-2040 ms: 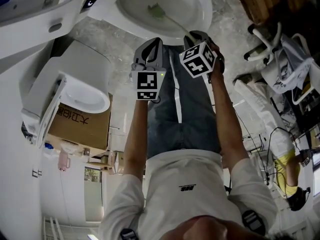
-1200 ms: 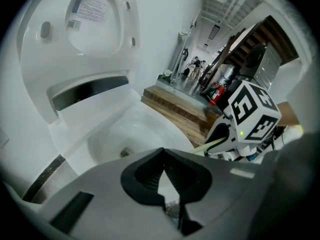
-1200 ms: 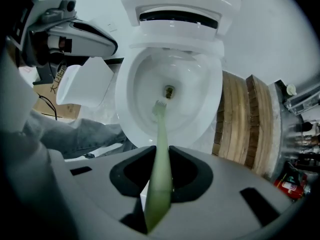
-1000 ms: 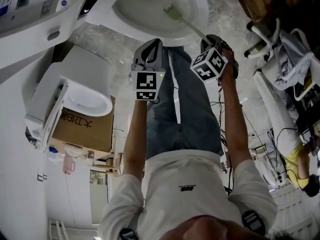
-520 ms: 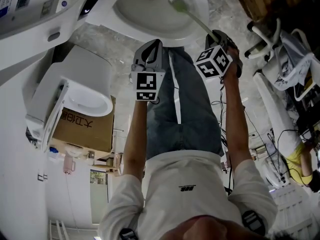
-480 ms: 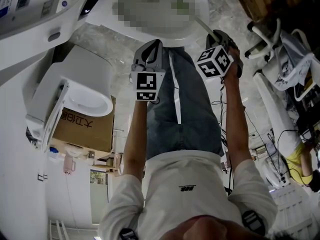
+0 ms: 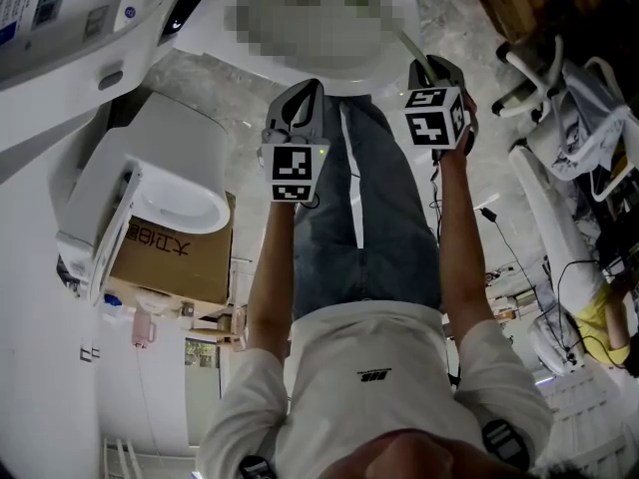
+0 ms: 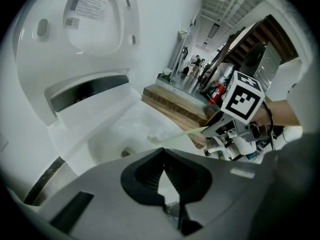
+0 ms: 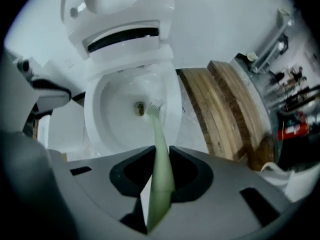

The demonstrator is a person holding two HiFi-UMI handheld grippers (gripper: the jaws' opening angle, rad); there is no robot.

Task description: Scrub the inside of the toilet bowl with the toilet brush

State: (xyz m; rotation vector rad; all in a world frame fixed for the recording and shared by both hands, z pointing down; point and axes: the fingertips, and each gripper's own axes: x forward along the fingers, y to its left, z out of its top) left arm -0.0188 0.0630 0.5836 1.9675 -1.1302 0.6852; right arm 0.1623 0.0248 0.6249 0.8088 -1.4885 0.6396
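The white toilet bowl lies ahead and below, its drain near the middle. A pale green toilet brush runs from my right gripper down into the bowl, its bristle head beside the drain. That gripper is shut on the handle. In the head view the bowl rim is at the top, the right gripper at its right edge and the left gripper just below it. The left gripper is shut and holds nothing; it hangs above the bowl's front edge.
The raised lid and seat stand behind the bowl. A second white toilet sits on a cardboard box at the left. Stacked wooden planks lie to the bowl's right. White frames and cables crowd the far right.
The right gripper has moved rightward along the bowl's front rim and its marker cube has turned, sweeping the brush head across the bowl. The left gripper has stayed in place.
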